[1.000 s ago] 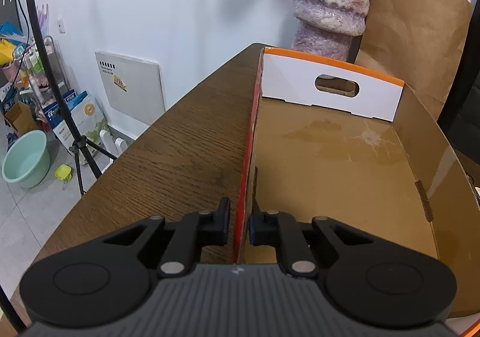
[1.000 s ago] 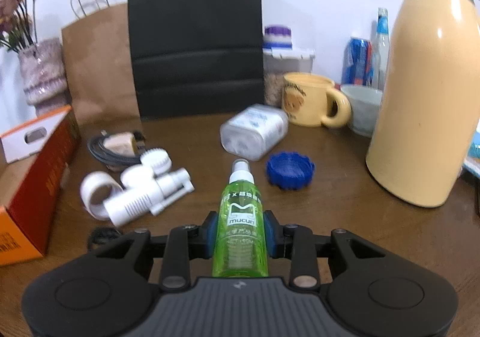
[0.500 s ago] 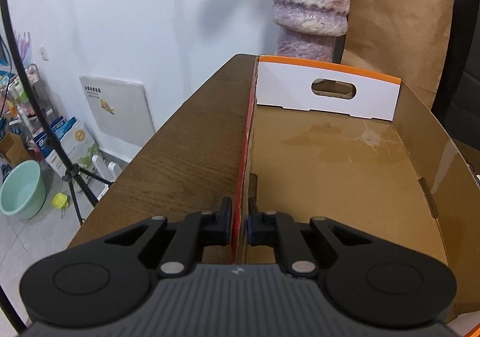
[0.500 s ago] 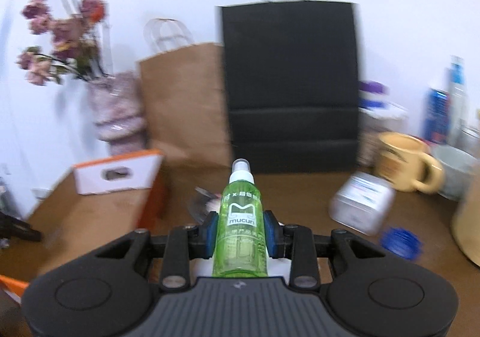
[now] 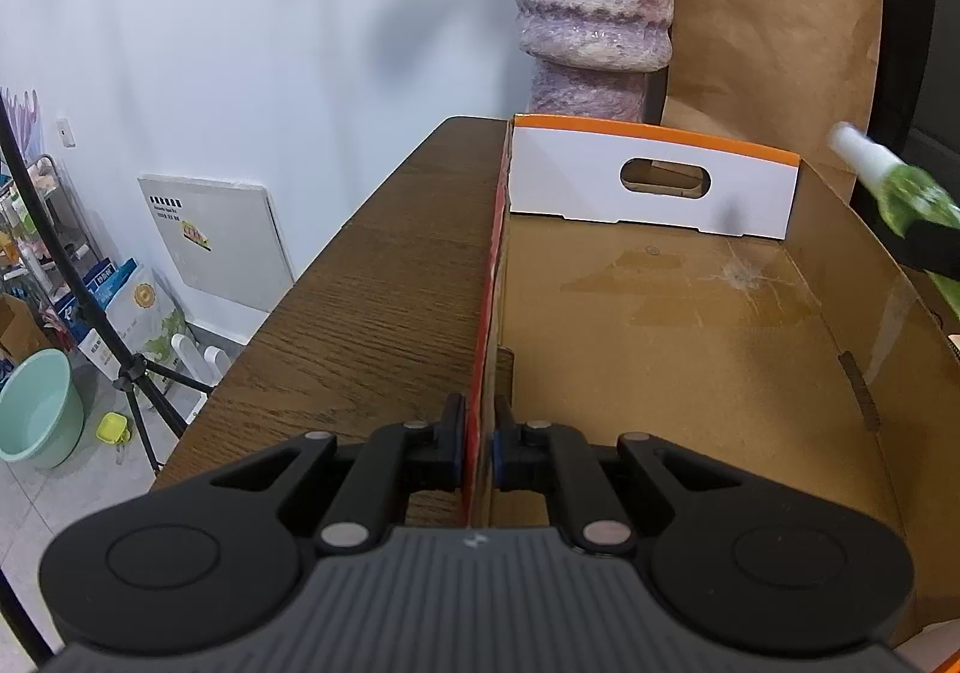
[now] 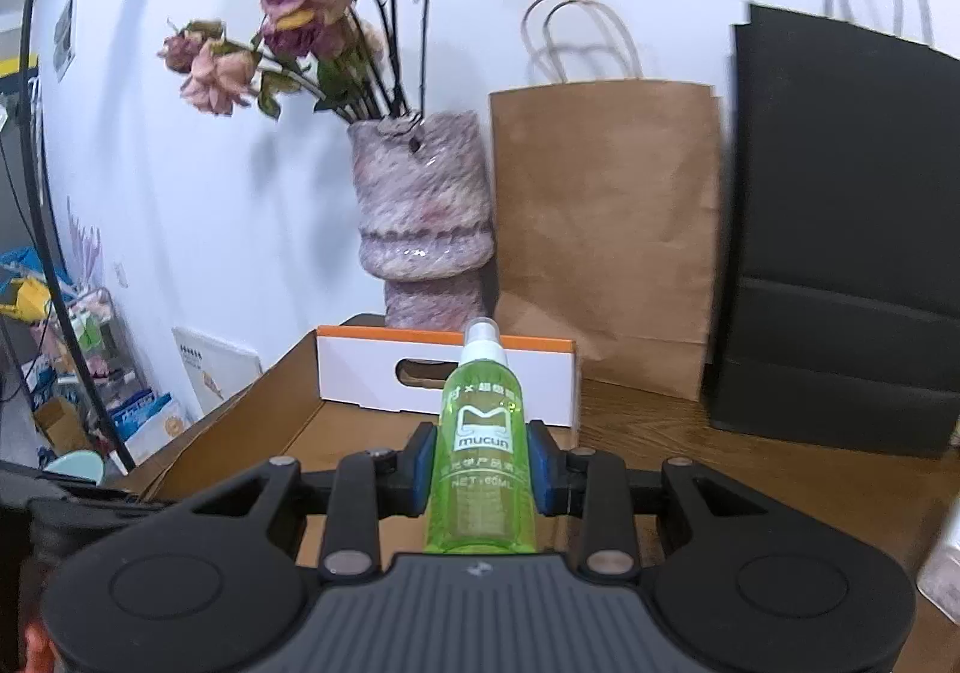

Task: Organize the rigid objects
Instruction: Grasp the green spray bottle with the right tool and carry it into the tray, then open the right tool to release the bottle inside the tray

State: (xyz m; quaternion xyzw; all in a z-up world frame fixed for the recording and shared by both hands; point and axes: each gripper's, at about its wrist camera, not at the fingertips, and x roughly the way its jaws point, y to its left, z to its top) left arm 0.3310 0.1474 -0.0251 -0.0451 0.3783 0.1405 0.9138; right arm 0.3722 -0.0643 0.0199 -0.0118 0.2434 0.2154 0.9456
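An open cardboard box (image 5: 690, 325) with orange outer walls and a white end panel (image 5: 648, 187) lies on the wooden table (image 5: 372, 301); nothing lies inside it. My left gripper (image 5: 478, 448) is shut on the box's left side wall, one pad on each face. My right gripper (image 6: 482, 472) is shut on a green spray bottle (image 6: 483, 457) with a white nozzle, held above the box's near right part (image 6: 354, 433). In the left wrist view the green spray bottle (image 5: 906, 193) shows blurred at the right edge, over the box's right wall.
A pink vase (image 6: 420, 229) with dried flowers stands behind the box. A brown paper bag (image 6: 606, 229) and a black paper bag (image 6: 840, 265) lean on the wall beside it. Left of the table, on the floor, are a tripod (image 5: 129, 373) and a green basin (image 5: 36, 409).
My right gripper has swung left with the bottle, from over the table's clutter to above the box. The bottle now shows in the left wrist view. My left gripper keeps its hold on the wall.
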